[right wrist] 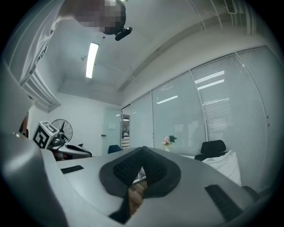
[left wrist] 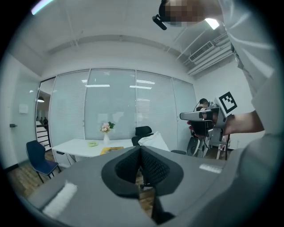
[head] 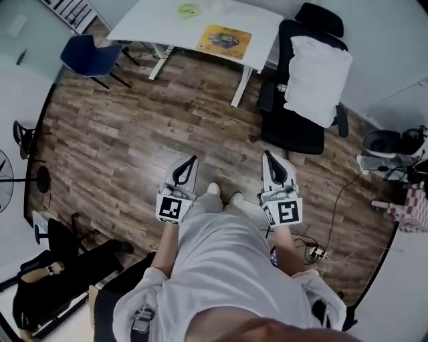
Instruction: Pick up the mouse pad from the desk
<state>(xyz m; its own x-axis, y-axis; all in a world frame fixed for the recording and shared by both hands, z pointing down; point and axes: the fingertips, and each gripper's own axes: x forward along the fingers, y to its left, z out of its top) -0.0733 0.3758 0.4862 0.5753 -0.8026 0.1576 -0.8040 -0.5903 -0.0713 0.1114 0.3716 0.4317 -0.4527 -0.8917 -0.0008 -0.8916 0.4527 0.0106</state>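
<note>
Hovering | left tongs (head: pixel 193 159) clenched, empty | right tongs (head: pixel 266 154) clenched, empty | mouse pad (head: pixel 224 40) on desk (head: pixel 154 19)

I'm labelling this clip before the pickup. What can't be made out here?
Print on the mouse pad: head view, too small.
Part of the pad: left gripper view, behind the shut left tongs.
Whole pad: right gripper view, behind the shut right tongs.
Green item on the desk: head view, too small to name.

Wood-plank floor (head: pixel 167 113), white desk (head: pixel 154 20), black office chair (head: pixel 294 130) (white cushion (head: pixel 317 77) on it), blue chair (head: pixel 90 55), glass wall (left wrist: pixel 111 111)
</note>
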